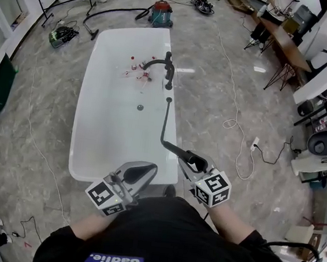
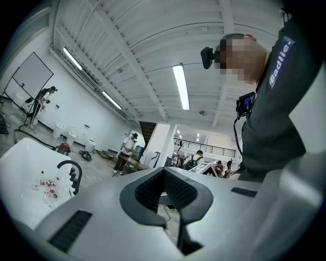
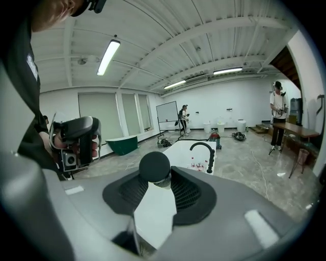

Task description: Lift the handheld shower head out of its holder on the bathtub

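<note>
Tongs check: right tongs clamped on the black shower head, with its round end poking up betw. the pads. Looks like a grip on the neck so it can't slip. Left tongs are a crack apart, nothing in 'em, level alongside, prob. just a spare. The shower head's by the near right corner of the bathtub, well off the faucet. Hose trails back to the rim, so I'd judge it's out of its holder.
</note>
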`<state>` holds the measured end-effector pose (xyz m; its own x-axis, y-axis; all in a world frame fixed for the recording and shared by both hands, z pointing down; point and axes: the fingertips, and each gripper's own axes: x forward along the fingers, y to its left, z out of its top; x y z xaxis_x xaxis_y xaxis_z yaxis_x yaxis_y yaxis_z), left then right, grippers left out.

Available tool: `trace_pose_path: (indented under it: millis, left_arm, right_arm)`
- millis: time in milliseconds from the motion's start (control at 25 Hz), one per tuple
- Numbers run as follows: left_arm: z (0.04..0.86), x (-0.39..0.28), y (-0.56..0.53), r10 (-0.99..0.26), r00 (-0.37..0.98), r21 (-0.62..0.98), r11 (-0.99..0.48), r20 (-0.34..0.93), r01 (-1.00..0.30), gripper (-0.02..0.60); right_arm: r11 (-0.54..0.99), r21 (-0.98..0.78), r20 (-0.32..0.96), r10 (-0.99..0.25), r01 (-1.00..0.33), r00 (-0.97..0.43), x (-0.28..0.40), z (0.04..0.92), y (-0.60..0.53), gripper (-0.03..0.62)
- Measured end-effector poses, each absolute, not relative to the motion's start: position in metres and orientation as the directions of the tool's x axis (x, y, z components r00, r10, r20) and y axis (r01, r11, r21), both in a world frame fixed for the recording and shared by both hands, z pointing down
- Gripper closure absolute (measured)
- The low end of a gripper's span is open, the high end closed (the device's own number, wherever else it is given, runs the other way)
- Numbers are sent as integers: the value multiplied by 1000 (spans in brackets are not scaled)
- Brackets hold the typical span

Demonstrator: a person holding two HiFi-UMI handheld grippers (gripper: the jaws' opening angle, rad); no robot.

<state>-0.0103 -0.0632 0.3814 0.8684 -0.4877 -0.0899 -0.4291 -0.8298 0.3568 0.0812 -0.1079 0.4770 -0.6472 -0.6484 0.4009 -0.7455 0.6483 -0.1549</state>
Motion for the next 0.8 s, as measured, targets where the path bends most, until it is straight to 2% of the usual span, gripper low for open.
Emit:
trace_pose_path:
  millis: [520, 800]
  left_arm:
    - [376, 12, -50, -406, 912, 330, -870, -61, -365, 588]
    - [371, 23, -54, -413, 909, 303, -875, -61, -377, 588]
  right_arm:
    - [708, -131, 351, -622, -694, -700, 60, 440, -69, 462]
    - [708, -140, 331, -625, -692, -707, 66, 436, -70, 462]
